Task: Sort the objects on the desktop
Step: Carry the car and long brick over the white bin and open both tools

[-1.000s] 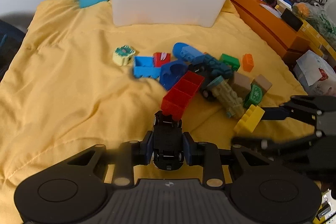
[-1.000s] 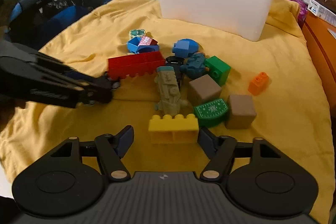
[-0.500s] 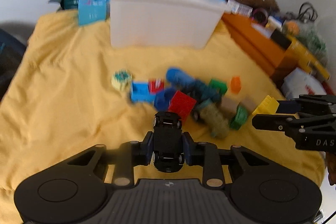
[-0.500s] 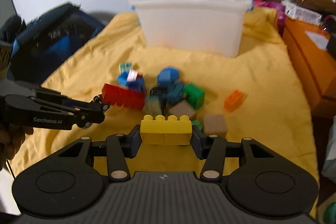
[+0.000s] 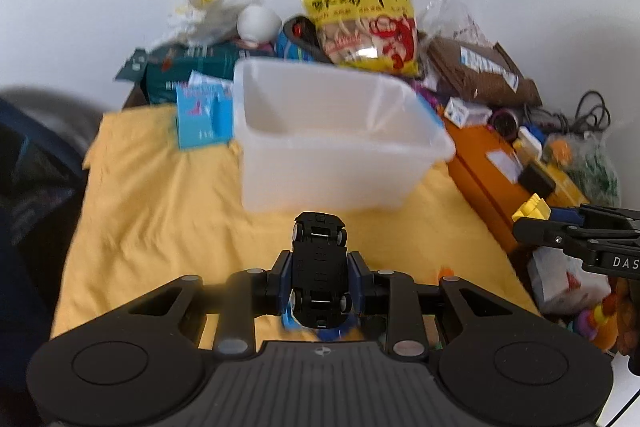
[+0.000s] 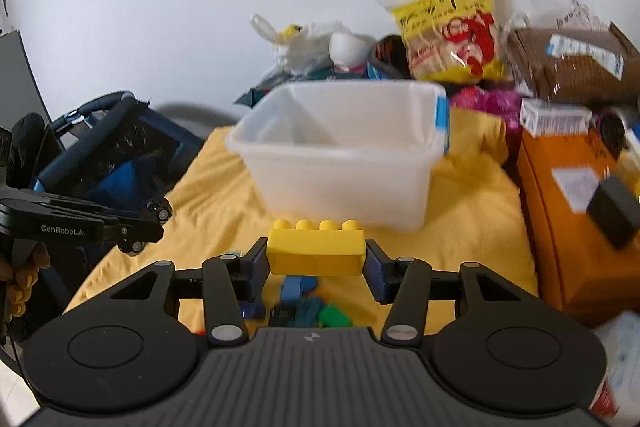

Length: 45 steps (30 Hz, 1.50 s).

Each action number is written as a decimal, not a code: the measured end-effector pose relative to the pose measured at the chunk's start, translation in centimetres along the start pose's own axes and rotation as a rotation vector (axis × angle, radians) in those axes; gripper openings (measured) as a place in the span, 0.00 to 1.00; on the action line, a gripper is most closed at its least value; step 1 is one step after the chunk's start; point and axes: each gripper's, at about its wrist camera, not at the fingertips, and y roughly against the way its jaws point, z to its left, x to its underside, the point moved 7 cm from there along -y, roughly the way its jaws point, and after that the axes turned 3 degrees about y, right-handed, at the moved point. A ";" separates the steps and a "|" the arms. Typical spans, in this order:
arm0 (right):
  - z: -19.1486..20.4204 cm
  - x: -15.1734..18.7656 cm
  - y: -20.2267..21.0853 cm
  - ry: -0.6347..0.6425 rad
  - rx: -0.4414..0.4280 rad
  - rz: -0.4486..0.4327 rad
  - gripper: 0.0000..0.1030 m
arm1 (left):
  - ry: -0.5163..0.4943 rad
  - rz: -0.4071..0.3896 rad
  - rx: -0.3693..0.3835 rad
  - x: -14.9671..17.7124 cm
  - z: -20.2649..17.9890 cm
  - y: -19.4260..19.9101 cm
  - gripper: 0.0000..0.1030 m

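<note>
My left gripper (image 5: 319,269) is shut on a black toy car (image 5: 319,259), held belly-up above the yellow cloth (image 5: 160,211). My right gripper (image 6: 316,259) is shut on a yellow four-stud brick (image 6: 316,247), lifted off the cloth. The white plastic bin (image 5: 332,135) stands straight ahead of both, its inside showing bare. From the left wrist view the right gripper (image 5: 536,217) hangs at the right edge with the yellow brick (image 5: 530,209) in it. The left gripper (image 6: 148,223) reaches in from the left of the right wrist view, wheels of the car showing at its tip.
Loose bricks, blue and green (image 6: 316,307), lie on the cloth under the right gripper. Behind the bin are a yellow snack bag (image 5: 360,23), a blue box (image 5: 202,119) and brown bags. An orange box (image 6: 568,227) with clutter flanks the right. A dark blue chair (image 6: 108,155) stands left.
The right gripper closed on the yellow brick. Both grippers rose from the pile with their loads and tilted up, so the bin's inside and the back wall came into view.
</note>
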 end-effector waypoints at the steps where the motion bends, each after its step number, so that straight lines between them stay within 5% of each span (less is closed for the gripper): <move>1: -0.2 -0.7 -0.1 0.001 -0.002 -0.001 0.51 | -0.006 -0.004 0.001 -0.8 0.0 0.1 0.31; 14: -3.2 -9.5 -1.4 -0.009 -0.028 -0.004 0.51 | -0.063 -0.022 0.010 -10.2 -0.8 -0.7 0.31; 22: -4.1 -13.4 -3.5 -0.007 -0.023 0.039 0.51 | -0.075 0.038 0.033 -14.1 -1.7 -3.2 0.31; 41: -6.2 -15.8 -10.7 -0.011 0.021 0.245 0.52 | -0.033 0.182 -0.019 -18.5 -1.4 -9.6 0.31; 43: -6.4 -15.9 -11.2 -0.009 0.036 0.248 0.53 | -0.025 0.171 -0.032 -18.8 -1.4 -10.0 0.44; 45: -6.7 -15.9 -11.6 -0.006 0.053 0.239 0.69 | -0.021 0.138 -0.070 -18.8 -0.9 -10.2 0.66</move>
